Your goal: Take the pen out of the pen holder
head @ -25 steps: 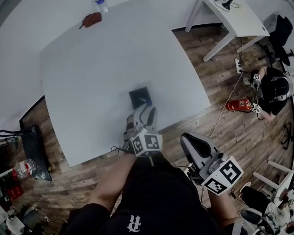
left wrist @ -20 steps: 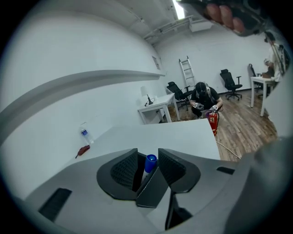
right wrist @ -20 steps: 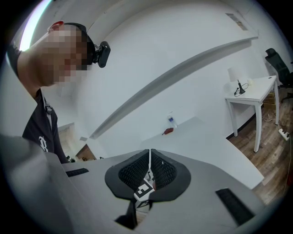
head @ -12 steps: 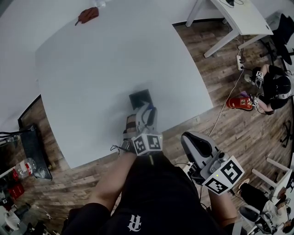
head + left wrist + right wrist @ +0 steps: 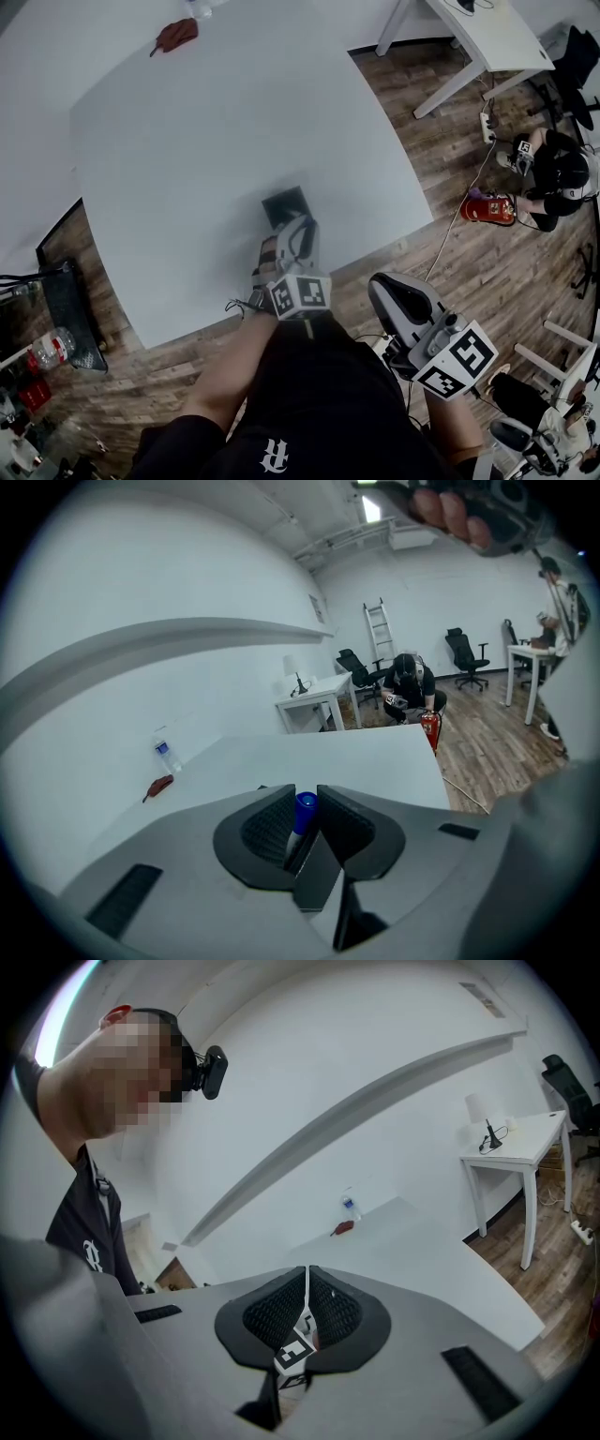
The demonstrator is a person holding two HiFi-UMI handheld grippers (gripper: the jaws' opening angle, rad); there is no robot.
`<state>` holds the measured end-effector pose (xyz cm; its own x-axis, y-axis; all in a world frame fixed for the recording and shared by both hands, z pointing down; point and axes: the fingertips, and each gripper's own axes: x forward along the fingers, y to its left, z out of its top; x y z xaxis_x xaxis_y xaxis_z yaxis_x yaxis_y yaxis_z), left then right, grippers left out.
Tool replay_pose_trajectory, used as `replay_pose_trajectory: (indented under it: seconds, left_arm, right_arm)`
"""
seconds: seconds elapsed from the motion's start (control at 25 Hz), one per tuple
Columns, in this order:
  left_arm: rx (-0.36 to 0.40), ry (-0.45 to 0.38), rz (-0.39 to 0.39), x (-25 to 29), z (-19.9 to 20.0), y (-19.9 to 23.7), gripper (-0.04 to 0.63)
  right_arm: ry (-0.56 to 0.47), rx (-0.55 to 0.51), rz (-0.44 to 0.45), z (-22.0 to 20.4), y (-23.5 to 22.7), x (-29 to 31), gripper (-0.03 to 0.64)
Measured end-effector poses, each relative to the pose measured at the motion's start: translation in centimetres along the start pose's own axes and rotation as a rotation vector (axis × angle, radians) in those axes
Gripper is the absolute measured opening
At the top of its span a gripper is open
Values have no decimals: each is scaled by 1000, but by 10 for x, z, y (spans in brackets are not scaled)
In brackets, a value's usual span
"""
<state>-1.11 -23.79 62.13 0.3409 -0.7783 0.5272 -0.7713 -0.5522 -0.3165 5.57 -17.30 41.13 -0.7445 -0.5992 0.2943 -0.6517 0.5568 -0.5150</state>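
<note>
A dark square pen holder (image 5: 284,204) stands near the front edge of the white table (image 5: 187,141). My left gripper (image 5: 298,230) reaches over it from the near side. In the left gripper view the blue-capped pen (image 5: 306,808) stands upright between the two jaws of my left gripper (image 5: 305,794), which are closing and touch the cap on both sides. The holder itself is hidden behind the jaws there. My right gripper (image 5: 394,291) hangs off the table over the wooden floor; its jaws (image 5: 307,1283) are shut with nothing between them.
A red object (image 5: 174,35) and a water bottle (image 5: 199,7) lie at the table's far edge. Beyond the table's right side a person (image 5: 558,173) crouches on the floor beside a red fire extinguisher (image 5: 487,210). A white desk (image 5: 478,37) stands further back.
The left gripper's jaws have drawn in over the holder, and the blue pen tip seen earlier in the head view is now covered. The right gripper has not moved.
</note>
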Motion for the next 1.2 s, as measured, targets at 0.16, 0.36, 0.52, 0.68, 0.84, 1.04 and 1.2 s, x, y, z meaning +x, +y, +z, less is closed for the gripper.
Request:
replay_pose_trajectory:
  seconds: [0.16,0.36,0.52,0.68,0.84,1.04,1.2]
  left_arm:
    - [-25,-15,-1,-2,3,3,72]
    - [-51,-44,-2,-8,15,8,72]
    - [-68,-65,-5,-18,27,15,72]
    - [-89,-85,-3,-34,41,25,72]
    - [-91,-114,8,-52,56,32,72]
    - [-96,-155,28,-73,77,41,72]
    - [-115,-195,41,-92,95,52,72]
  right_arm:
    - [-4,-4,1,0,0,-1,17]
    - [-8,-18,2,1,0,0,17]
    - [-10,-33,15,1,2,3,17]
    - [-13,-58,30,5,8,6,17]
    - [-24,-78,42,10,14,7,17]
    - [-35,-102,55,15,20,9,17]
    - [-49,-121,64,20,25,13,17]
